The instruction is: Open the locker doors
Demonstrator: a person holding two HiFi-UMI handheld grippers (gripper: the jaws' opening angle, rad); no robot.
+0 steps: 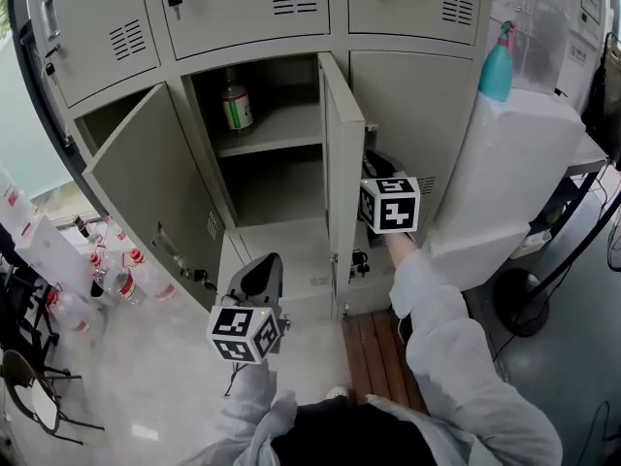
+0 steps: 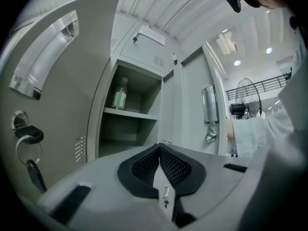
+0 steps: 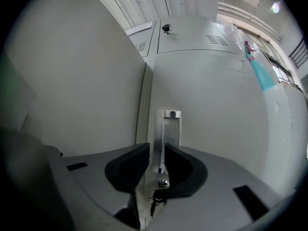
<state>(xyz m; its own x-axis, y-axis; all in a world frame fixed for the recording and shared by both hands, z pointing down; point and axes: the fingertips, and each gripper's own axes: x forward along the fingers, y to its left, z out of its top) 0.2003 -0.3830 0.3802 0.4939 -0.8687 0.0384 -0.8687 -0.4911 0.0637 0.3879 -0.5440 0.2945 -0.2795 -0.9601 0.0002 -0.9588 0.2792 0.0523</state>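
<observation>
The grey lockers have a lower row of three doors. The left door [image 1: 146, 192] [image 2: 67, 105] and the middle door [image 1: 342, 183] [image 3: 72, 90] stand swung open. The right door [image 1: 417, 115] [image 3: 216, 129] looks flush with its frame. My right gripper [image 1: 374, 161] [image 3: 157, 148] points level at that door. Its metal handle [image 3: 166, 129] shows in the narrow gap between the parted jaws, and I see no pad pressing on it. A key [image 3: 156, 196] hangs in the lock below. My left gripper [image 1: 264, 260] [image 2: 159, 150] is shut and empty before the open middle compartment.
A green-labelled bottle [image 1: 236, 105] [image 2: 119, 94] stands on the middle locker's shelf. Keys [image 2: 29, 148] hang from the left door. A teal spray bottle [image 1: 497, 66] tops a white cabinet [image 1: 514, 183] on the right. Several bottles [image 1: 116, 280] crowd the floor at left, and a chair [image 1: 29, 386] stands nearer.
</observation>
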